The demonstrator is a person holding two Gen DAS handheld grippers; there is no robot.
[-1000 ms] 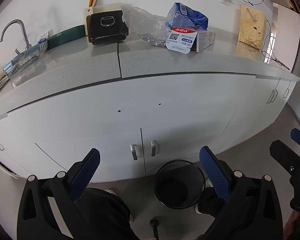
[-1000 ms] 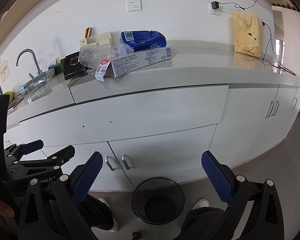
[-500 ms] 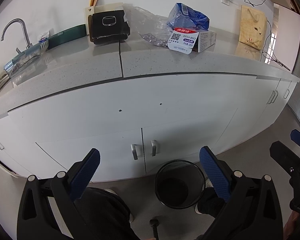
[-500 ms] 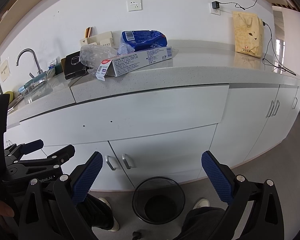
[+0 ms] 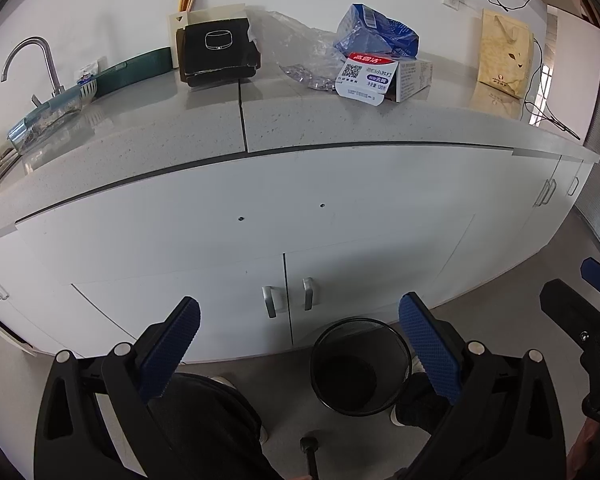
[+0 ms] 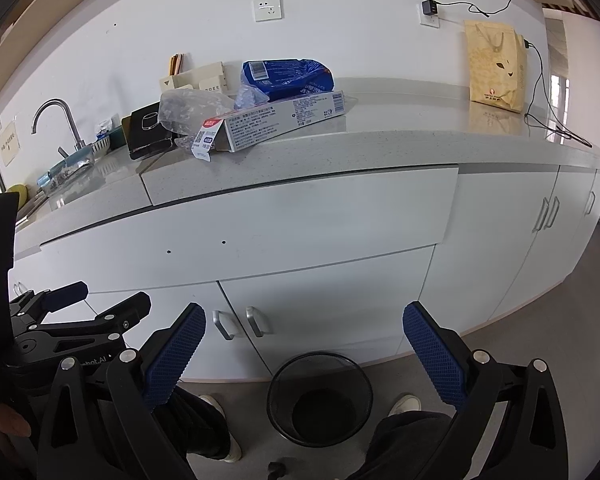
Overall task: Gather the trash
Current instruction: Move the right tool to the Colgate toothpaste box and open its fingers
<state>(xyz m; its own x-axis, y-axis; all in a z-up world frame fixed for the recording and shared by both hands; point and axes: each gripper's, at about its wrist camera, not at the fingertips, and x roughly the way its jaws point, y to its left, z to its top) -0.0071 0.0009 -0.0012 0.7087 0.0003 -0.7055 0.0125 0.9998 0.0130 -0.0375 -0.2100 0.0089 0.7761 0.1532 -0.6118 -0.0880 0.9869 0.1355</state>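
On the grey countertop point(image 5: 204, 132) lie a white toothpaste box point(image 5: 384, 78) point(image 6: 276, 124), a crumpled clear plastic bag point(image 5: 296, 50) point(image 6: 190, 108) and a blue plastic package point(image 5: 374, 36) point(image 6: 288, 76). A black mesh bin point(image 5: 360, 366) point(image 6: 320, 398) stands on the floor by the cabinet doors. My left gripper point(image 5: 300, 340) and right gripper point(image 6: 304, 340) are both open and hold nothing, low in front of the cabinets, well below the counter. The left gripper point(image 6: 80, 312) also shows at the left of the right wrist view.
A black box point(image 5: 220, 50) leans against a beige holder at the back. A tap point(image 5: 32, 64) and sink sit at the far left. A yellow paper bag point(image 5: 506, 52) and a charger cable point(image 5: 548, 108) stand at the right. The person's legs and shoes point(image 6: 406, 404) flank the bin.
Both grippers have risen and tilted very slightly, so the counter sits a touch lower in view. Nothing on the counter has moved.
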